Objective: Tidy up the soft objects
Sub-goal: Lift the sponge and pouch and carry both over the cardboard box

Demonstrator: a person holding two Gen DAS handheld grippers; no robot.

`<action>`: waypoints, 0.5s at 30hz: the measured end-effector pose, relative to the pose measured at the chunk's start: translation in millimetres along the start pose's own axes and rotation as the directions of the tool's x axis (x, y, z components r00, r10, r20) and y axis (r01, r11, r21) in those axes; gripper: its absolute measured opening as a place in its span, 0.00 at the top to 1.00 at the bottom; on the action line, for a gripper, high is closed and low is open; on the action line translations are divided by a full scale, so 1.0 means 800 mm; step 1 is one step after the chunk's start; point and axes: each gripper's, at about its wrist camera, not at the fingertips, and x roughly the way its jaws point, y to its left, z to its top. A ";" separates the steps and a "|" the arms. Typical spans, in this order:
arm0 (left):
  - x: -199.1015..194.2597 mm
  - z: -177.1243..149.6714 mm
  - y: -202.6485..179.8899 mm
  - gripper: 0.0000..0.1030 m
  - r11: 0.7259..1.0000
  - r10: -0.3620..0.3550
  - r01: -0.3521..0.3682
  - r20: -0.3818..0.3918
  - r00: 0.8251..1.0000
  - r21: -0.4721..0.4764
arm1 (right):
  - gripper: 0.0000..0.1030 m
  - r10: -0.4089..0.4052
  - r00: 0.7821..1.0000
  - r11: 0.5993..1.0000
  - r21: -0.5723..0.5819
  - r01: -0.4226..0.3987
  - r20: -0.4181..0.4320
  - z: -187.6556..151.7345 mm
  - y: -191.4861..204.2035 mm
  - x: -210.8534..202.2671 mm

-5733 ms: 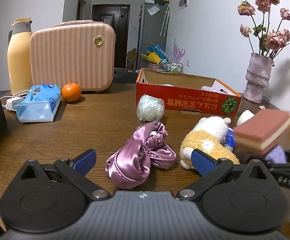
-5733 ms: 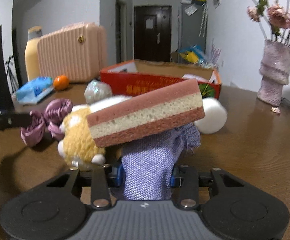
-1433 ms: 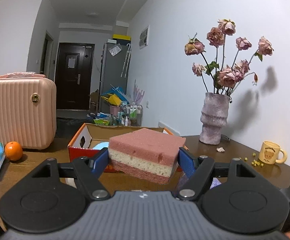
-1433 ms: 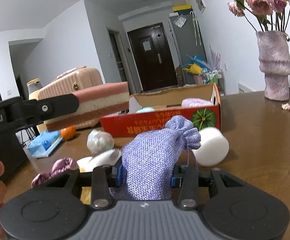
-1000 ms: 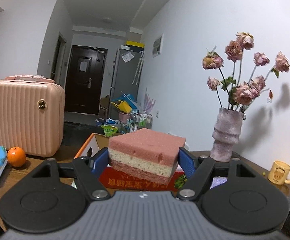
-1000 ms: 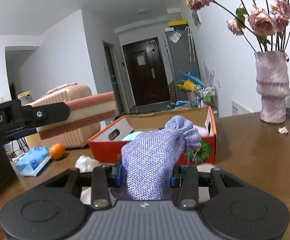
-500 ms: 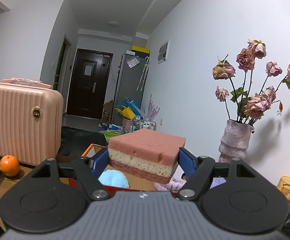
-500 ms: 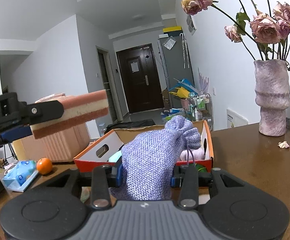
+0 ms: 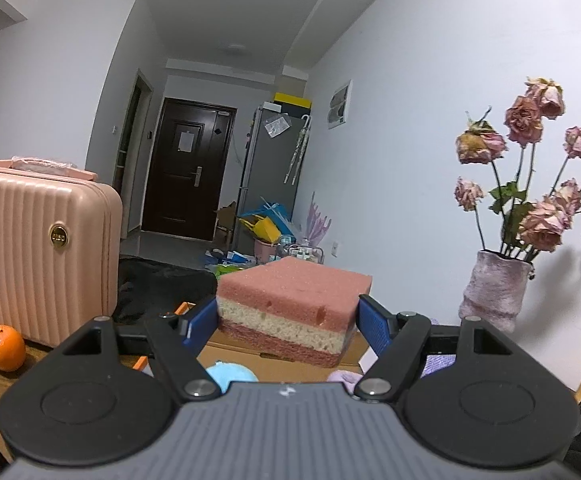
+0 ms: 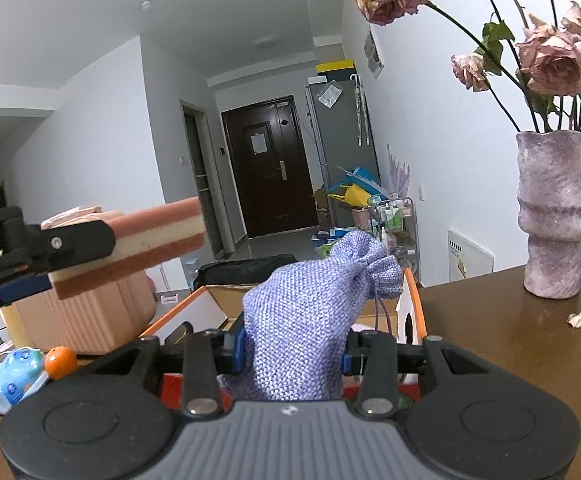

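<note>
My left gripper (image 9: 286, 322) is shut on a pink and cream layered sponge (image 9: 290, 304), held in the air over the open cardboard box (image 9: 234, 354). A light blue soft thing (image 9: 230, 376) and a pale purple one (image 9: 344, 378) lie in the box below. My right gripper (image 10: 292, 352) is shut on a lilac woven drawstring pouch (image 10: 310, 320), also raised over the box (image 10: 206, 310). In the right wrist view the left gripper (image 10: 50, 258) with the sponge (image 10: 154, 236) hangs to the left.
A pink ribbed case (image 9: 38, 252) stands at the left with an orange (image 9: 4, 348) in front of it. A blue tissue pack (image 10: 8, 376) lies on the table's left. A purple vase of dried roses (image 10: 554, 216) stands at the right on the wooden table (image 10: 510, 344).
Both grippers have moved forward and slightly up toward the box, which now sits right under them. The grips on the sponge and the pouch are unchanged.
</note>
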 end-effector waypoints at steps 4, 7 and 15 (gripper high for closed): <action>0.019 0.005 0.005 0.27 1.000 0.022 -0.022 -0.009 1.000 0.002 | 0.61 -0.012 1.000 1.000 -0.005 0.012 -0.006 0.007 -0.001 0.021; 0.034 0.008 0.008 0.27 0.999 0.036 -0.035 -0.016 0.999 0.002 | 0.61 -0.022 1.000 1.000 -0.012 0.022 -0.016 0.011 0.000 0.035; 0.080 0.011 0.023 0.27 0.996 0.089 -0.090 -0.064 0.994 0.000 | 0.61 -0.050 0.998 0.998 -0.026 0.049 -0.041 0.024 0.002 0.071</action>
